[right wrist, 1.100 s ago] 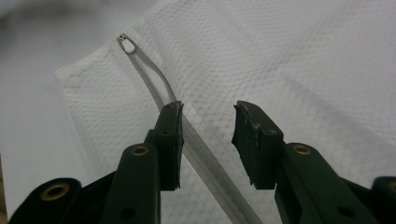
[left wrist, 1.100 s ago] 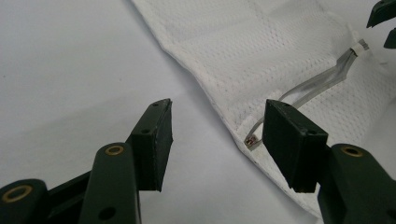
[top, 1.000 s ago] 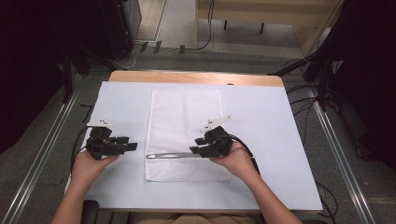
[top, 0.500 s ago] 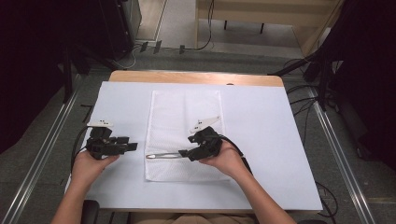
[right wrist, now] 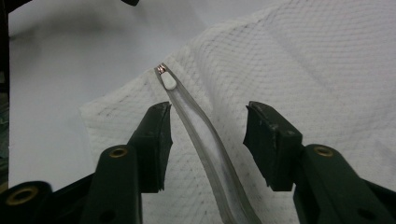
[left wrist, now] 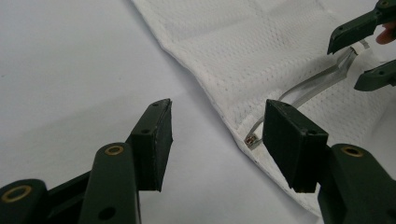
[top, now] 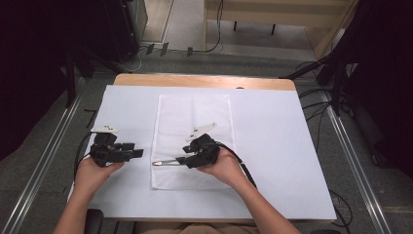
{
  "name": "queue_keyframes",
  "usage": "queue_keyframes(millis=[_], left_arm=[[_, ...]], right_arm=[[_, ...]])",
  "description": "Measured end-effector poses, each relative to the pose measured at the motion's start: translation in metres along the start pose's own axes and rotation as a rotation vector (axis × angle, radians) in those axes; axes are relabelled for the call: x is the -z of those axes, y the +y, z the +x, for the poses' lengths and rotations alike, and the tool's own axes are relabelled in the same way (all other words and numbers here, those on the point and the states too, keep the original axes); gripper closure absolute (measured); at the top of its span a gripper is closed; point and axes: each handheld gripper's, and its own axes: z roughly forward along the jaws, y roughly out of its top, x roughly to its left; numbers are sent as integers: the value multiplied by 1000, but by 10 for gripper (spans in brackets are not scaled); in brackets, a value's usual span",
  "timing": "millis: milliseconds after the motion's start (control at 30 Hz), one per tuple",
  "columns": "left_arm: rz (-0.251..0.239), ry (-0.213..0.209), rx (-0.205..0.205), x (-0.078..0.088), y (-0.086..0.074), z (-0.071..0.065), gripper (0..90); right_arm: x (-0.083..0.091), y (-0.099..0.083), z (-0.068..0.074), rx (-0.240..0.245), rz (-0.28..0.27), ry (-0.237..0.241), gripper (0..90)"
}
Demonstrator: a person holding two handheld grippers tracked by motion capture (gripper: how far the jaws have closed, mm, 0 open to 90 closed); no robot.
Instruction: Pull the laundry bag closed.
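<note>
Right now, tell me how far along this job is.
Done: white cloth lies flat, thin strip on it. In hand: right gripper straddles the strip, jaws just closing, pads not yet touching. Left: probably grip and lift it; left gripper hovers open beside the cloth.

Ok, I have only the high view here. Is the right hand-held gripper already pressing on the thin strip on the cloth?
Observer: Not yet. In the right gripper view, the right hand-held gripper has just been closing its jaws. The thin strip runs between them, but neither pad presses on it.
Operator: What is at the far end of the strip?
Observer: A small white cap with a coppery tip. It lies on the cloth, near a corner.
Operator: And the left one?
Observer: In the left gripper view, the left hand-held gripper stands open. The edge of the cloth passes between its jaws, and it grips nothing.
</note>
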Motion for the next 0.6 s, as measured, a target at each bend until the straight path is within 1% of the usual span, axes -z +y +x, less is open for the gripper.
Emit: queue_keyframes(millis=[133, 233, 367, 400, 533, 600], left_arm=[[-1, 1, -1, 0, 0, 0, 434], [-3, 3, -3, 0, 0, 1, 434], [-6, 4, -4, 0, 0, 1, 434], [-6, 4, -3, 0, 0, 1, 434], [-6, 6, -3, 0, 0, 1, 434], [-7, 4, -3, 0, -1, 1, 434]], right_arm=[[-10, 0, 2, 6, 22, 11, 637], [-17, 1, 5, -1, 34, 24, 683], [-25, 4, 11, 12, 46, 29, 708], [-28, 5, 12, 13, 41, 26, 713], [-36, 8, 15, 9, 37, 39, 764], [-41, 10, 17, 7, 44, 47, 780]])
